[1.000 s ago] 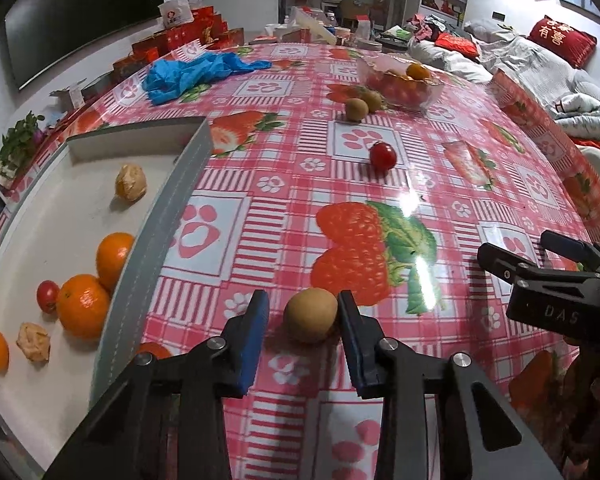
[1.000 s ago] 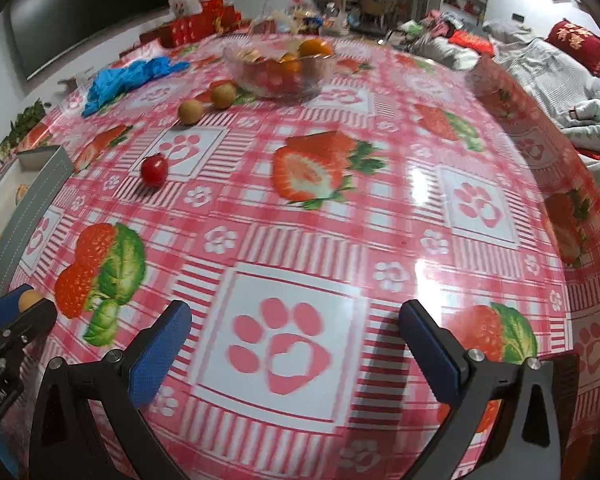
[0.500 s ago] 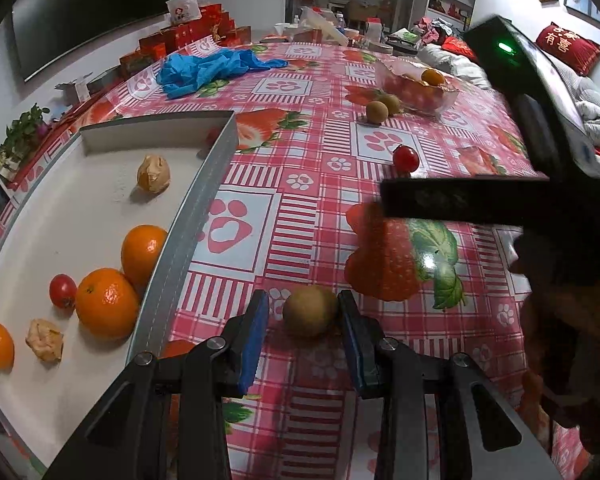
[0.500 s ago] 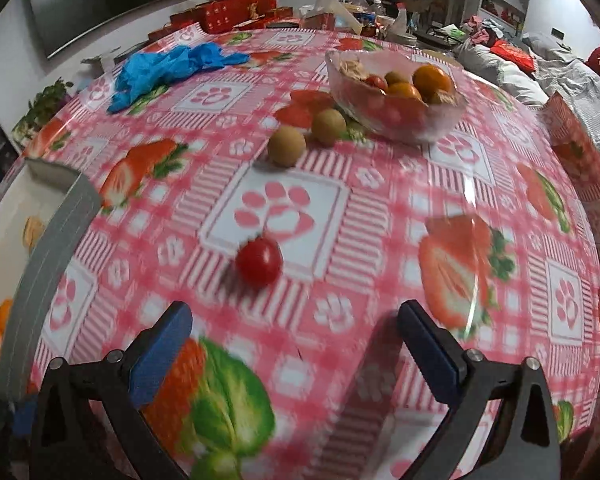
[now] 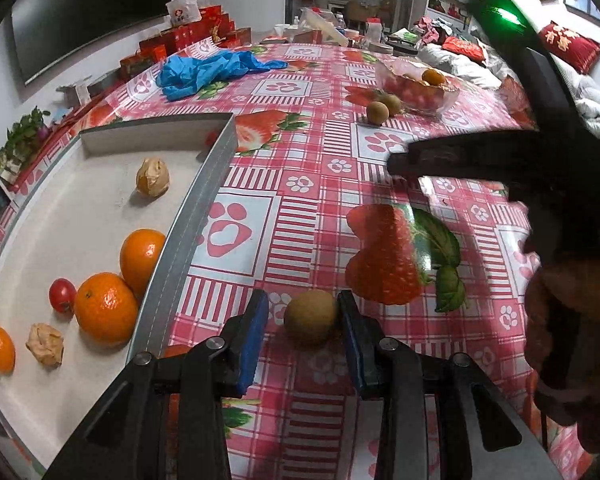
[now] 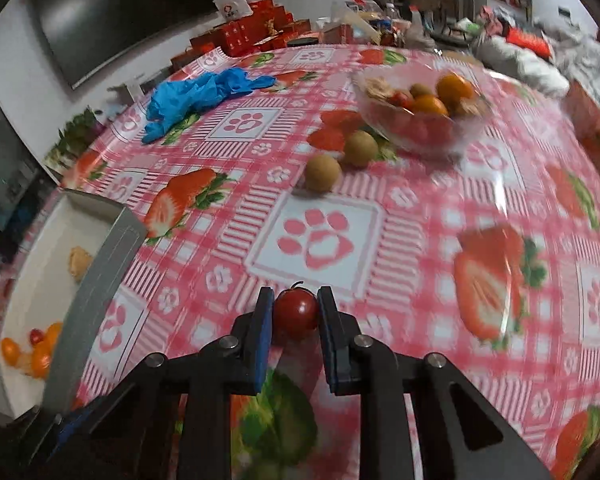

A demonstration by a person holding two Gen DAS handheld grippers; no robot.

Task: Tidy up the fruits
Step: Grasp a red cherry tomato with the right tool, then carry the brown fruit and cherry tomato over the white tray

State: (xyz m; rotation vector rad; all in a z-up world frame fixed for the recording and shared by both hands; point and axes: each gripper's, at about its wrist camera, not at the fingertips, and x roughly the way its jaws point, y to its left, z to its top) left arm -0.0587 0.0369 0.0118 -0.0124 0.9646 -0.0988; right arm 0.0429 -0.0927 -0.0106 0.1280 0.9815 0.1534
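Observation:
My left gripper (image 5: 302,320) holds a brown kiwi (image 5: 310,317) between its blue pads, just right of the white tray (image 5: 196,196). The tray holds oranges (image 5: 105,307), a cherry tomato (image 5: 62,295) and husked fruits (image 5: 152,178). My right gripper (image 6: 295,314) is shut on a red cherry tomato (image 6: 296,313) on the tablecloth. Its dark body (image 5: 540,168) crosses the right of the left wrist view. Two more kiwis (image 6: 323,173) lie next to a glass bowl (image 6: 424,110) of mixed fruit.
A blue crumpled glove (image 6: 196,98) lies at the far left of the table. Red boxes (image 5: 188,40) line the far edge. The tray's grey wall (image 6: 96,284) stands left of my right gripper. A sofa with cushions (image 5: 568,44) is at the far right.
My right gripper moved forward to the cherry tomato and closed from wide open onto it. My left gripper keeps the kiwi and has drifted slightly toward the tray.

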